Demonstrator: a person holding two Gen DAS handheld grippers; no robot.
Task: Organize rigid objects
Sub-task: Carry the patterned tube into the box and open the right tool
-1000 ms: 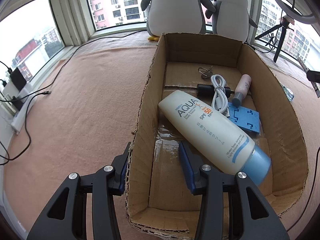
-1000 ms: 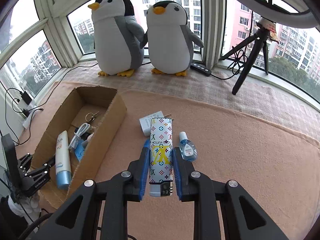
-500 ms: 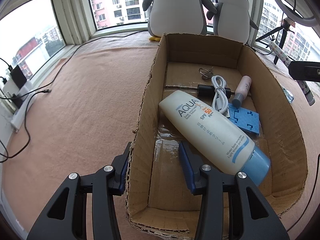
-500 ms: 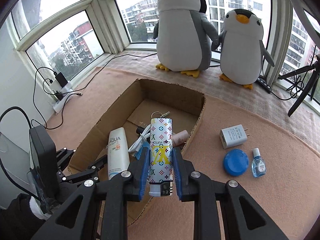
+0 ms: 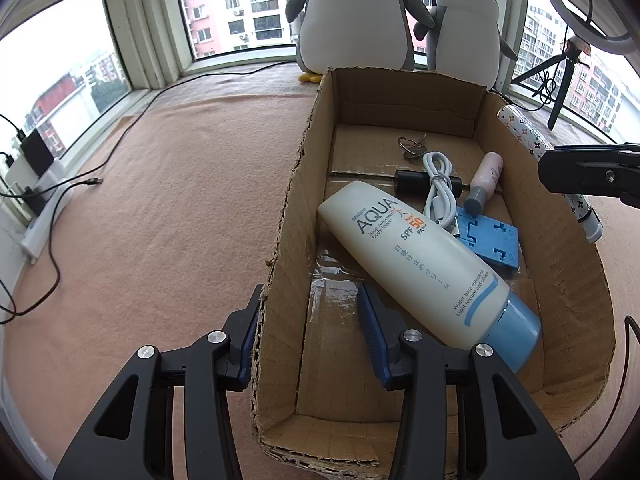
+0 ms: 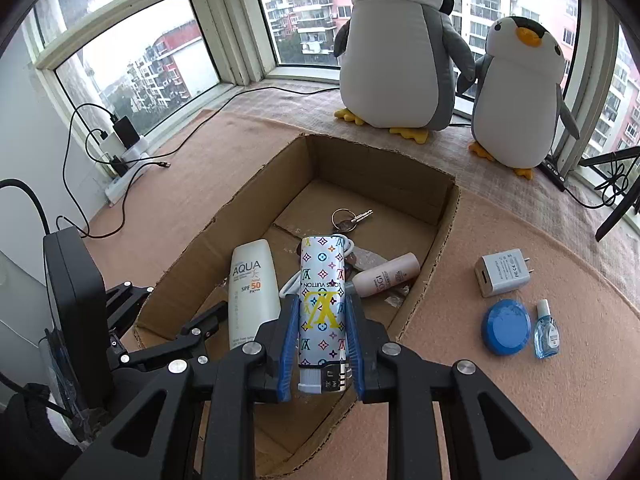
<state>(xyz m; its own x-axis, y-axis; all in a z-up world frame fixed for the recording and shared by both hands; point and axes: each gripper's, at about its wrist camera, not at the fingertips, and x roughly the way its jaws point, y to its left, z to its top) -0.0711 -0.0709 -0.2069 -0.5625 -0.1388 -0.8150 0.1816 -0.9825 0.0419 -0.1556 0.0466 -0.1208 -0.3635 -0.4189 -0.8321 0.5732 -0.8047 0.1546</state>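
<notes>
My right gripper [image 6: 321, 300] is shut on a white cylinder with a coloured monogram print [image 6: 322, 280], held level above the open cardboard box [image 6: 384, 168]. In the left wrist view the cylinder [image 5: 524, 132] hangs over the box's right wall. The box holds a white sunscreen tube [image 5: 420, 256], a white cable [image 5: 440, 188], keys [image 6: 348, 220], a small pink bottle [image 6: 386, 278] and a blue plastic piece [image 5: 490, 240]. My left gripper [image 5: 310, 328] is open and straddles the box's near left wall [image 5: 276, 280], one finger outside and one inside.
On the pink carpet right of the box lie a white charger [image 6: 502, 272], a blue round lid [image 6: 506, 326] and a small blue dropper bottle [image 6: 546, 330]. Two plush penguins [image 6: 396, 48] stand at the window behind. Cables and a power strip [image 5: 44, 216] lie at the left.
My right gripper has carried the patterned cylinder left from the carpet to above the box. The left gripper and the box have stayed in place.
</notes>
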